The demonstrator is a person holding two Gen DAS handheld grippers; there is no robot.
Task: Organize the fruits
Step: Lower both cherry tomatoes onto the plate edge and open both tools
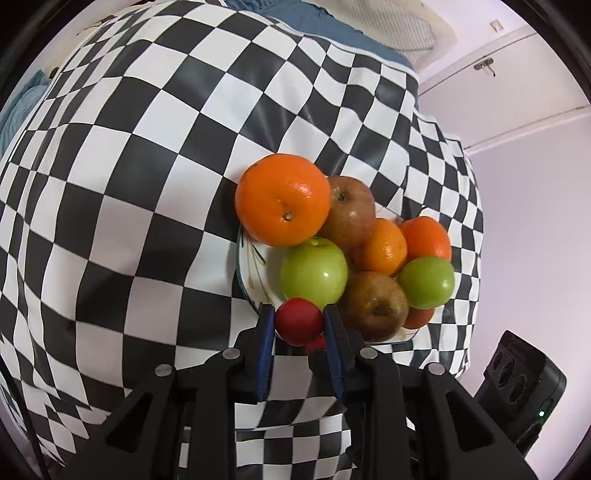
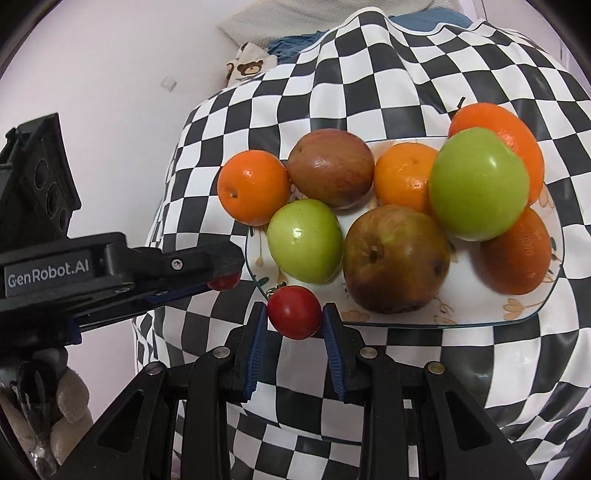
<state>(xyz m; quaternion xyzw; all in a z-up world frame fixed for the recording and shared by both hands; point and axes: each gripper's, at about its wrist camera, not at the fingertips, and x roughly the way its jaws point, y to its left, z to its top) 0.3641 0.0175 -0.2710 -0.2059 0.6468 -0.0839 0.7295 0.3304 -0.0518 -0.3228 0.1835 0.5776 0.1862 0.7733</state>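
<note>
Checkered cloth (image 2: 369,74) underlies "GenRobot.AI" left tongs (image 1: 299,321) and right tongs (image 2: 294,313), each clamping a red tomato

two black plastic grippers, left gripper (image 1: 299,321) and right gripper (image 2: 294,314), each with ribbed blue finger pads (image 2: 256,347), silver screws (image 2: 221,352), white "genrobot.ai" lettering; a light knitted glove (image 2: 70,402) on one hand.

black-and-white checkered cloth (image 1: 155,155) draped right across the table, rippling and hanging over the edge. behind it, blue fabric (image 1: 325,26) bunched up, a pale quilted cover (image 1: 402,26) above that. over in the right wrist view, a cream cloth with a bear print (image 2: 249,64) against the lilac wall (image 2: 110,74).
</note>
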